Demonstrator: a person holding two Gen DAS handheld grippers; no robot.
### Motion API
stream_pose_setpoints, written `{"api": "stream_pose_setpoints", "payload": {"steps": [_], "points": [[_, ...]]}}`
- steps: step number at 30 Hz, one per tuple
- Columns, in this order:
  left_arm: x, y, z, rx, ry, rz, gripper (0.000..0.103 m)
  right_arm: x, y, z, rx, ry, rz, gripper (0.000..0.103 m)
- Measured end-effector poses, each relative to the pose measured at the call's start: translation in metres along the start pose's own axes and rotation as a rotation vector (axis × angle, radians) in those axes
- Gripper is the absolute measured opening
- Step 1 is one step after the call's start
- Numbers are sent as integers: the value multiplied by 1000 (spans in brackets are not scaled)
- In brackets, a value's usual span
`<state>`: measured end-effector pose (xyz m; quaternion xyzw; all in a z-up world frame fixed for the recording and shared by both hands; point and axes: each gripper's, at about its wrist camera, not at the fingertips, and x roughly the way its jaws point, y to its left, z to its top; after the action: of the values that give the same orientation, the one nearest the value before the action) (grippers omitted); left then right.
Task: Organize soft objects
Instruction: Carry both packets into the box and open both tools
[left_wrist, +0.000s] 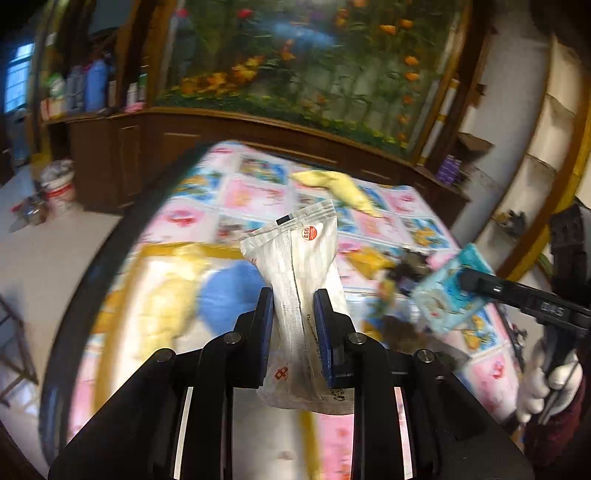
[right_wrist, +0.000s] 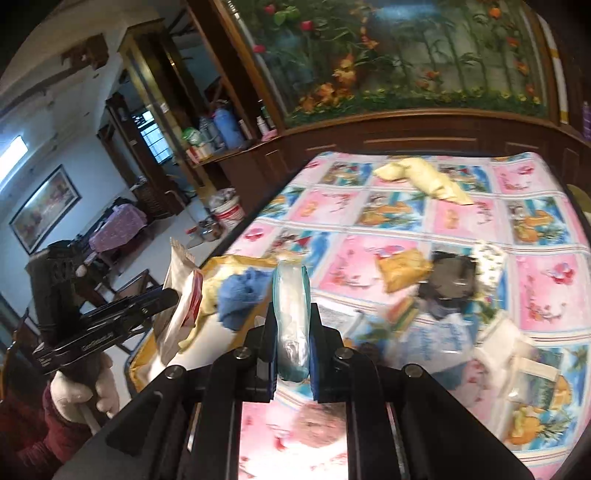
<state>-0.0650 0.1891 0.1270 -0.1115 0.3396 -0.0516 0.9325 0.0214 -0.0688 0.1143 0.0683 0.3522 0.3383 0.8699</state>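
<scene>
My left gripper (left_wrist: 293, 310) is shut on a white plastic packet (left_wrist: 303, 258) with a red round sticker, held above the bed; it also shows in the right wrist view (right_wrist: 181, 295). My right gripper (right_wrist: 293, 325) is shut on a light blue soft pack (right_wrist: 291, 314), seen edge-on; in the left wrist view the pack (left_wrist: 443, 291) shows a blue cartoon print. A blue cloth (right_wrist: 240, 291) and a yellow cloth (left_wrist: 173, 295) lie in a yellow-rimmed container (right_wrist: 236, 260) at the bed's left edge.
A patchwork quilt (right_wrist: 461, 221) covers the bed. On it lie a pale yellow cloth (right_wrist: 424, 179), an orange-yellow packet (right_wrist: 402, 267), a dark cloth (right_wrist: 450, 284) and clear plastic bags (right_wrist: 443, 339). A dark wooden cabinet (right_wrist: 406, 136) stands behind.
</scene>
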Motion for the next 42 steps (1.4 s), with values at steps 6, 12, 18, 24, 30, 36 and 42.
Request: {"api": "stream_pose_setpoints", "payload": {"steps": [6,12,18,24,30,36,42], "points": [[29,60,-13,-82,89,125,22,61,43,2,-29,100,83,11],[58,78,-26,-105,142,176,24,118,78,-7,-44,212,131,11],[47,100,-25,-211,117,150,26,182,89,-19,1,374,185,11],[18,97,-24,-191,14,124,37,204,88,-23,-44,389,60,20],[-2,99,-26,-230,-17,88,37,166,87,-7,-49,316,81,32],[-18,53,-28,-137,-33,-32,43,86,53,12,-39,152,22,49],[-2,-36,-42,79,33,-135,53,-1,-46,-21,45,55,-245,63]]}}
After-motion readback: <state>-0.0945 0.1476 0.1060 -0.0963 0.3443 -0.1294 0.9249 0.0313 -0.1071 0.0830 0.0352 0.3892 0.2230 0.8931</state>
